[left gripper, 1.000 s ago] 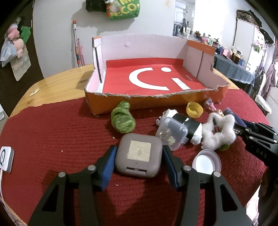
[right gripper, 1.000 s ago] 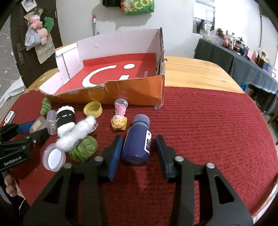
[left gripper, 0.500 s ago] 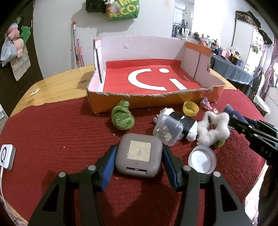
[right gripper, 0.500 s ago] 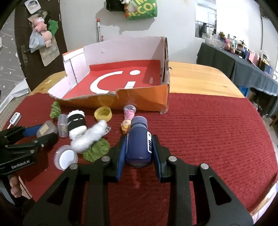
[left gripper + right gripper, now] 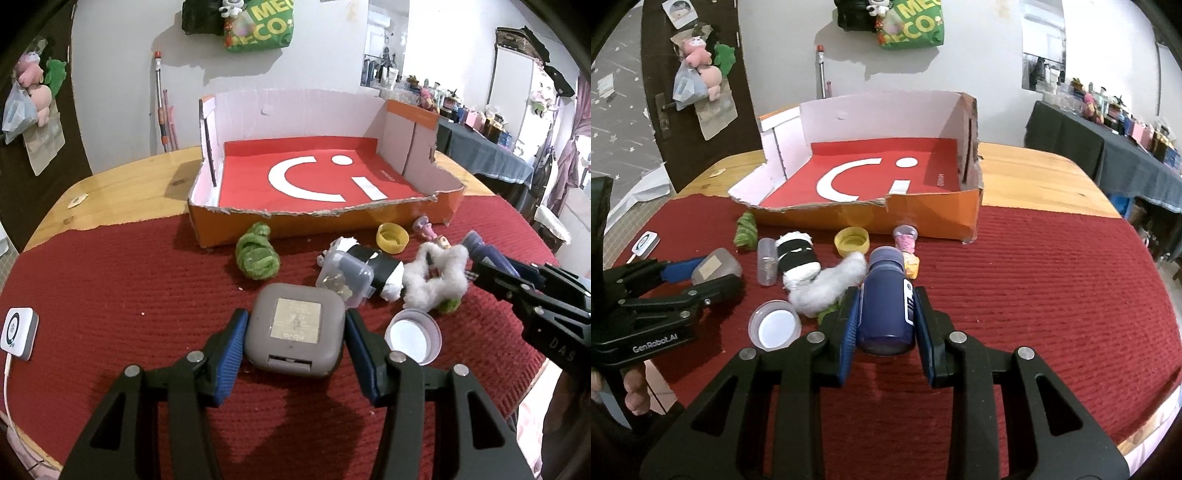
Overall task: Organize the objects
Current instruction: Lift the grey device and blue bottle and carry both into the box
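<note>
My left gripper (image 5: 293,328) is shut on a grey square case (image 5: 295,334) and holds it just above the red mat. My right gripper (image 5: 886,299) is shut on a dark blue bottle (image 5: 886,295) and holds it above the mat. Ahead stands an orange cardboard box (image 5: 325,218) with a red floor, also in the right wrist view (image 5: 871,218). The right gripper shows at the right of the left wrist view (image 5: 517,280).
On the red mat lie a green fuzzy coil (image 5: 256,254), a clear small box (image 5: 345,277), a black-and-white roll (image 5: 380,266), white fluff (image 5: 436,280), a white lid (image 5: 413,339), a yellow cap (image 5: 392,238) and a small doll (image 5: 910,254). A white device (image 5: 18,332) lies far left.
My right gripper has closed on the blue bottle and lifted it. My left gripper has risen a little with the grey case.
</note>
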`<state>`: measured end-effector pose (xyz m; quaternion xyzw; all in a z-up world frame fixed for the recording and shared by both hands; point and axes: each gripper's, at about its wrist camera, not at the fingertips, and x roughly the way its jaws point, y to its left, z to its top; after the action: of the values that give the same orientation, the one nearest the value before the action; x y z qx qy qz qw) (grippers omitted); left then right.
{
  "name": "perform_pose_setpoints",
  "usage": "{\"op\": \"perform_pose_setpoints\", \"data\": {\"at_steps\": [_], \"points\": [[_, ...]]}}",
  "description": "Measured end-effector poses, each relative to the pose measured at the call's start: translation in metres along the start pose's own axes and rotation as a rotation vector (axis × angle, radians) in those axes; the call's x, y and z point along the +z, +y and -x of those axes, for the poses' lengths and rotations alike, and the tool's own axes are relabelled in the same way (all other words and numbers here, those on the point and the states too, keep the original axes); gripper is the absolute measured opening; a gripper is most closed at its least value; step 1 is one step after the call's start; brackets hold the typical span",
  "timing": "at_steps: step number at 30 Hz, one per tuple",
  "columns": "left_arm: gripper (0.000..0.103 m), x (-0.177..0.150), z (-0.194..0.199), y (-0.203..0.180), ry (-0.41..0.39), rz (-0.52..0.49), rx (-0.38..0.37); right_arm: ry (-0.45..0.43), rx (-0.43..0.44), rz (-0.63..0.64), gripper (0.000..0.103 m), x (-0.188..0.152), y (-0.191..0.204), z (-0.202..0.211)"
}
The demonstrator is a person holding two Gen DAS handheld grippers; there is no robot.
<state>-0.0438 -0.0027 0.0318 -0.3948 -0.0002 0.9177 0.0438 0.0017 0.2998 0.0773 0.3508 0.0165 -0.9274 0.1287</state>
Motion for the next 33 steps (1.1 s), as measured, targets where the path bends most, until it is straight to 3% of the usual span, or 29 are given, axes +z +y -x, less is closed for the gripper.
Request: {"op": "perform_pose_setpoints", "data": {"at_steps": [10, 33], "points": [[0.055, 0.014, 0.004, 0.000, -0.015, -0.009, -0.011, -0.003, 0.002, 0.006, 0.027, 0.014, 0.001, 0.003], [0.055, 0.084, -0.003, 0.008, -0.059, -0.013, -0.027, -0.038, 0.046, 0.025, 0.027, 0.079, 0.004, -0.010]]}}
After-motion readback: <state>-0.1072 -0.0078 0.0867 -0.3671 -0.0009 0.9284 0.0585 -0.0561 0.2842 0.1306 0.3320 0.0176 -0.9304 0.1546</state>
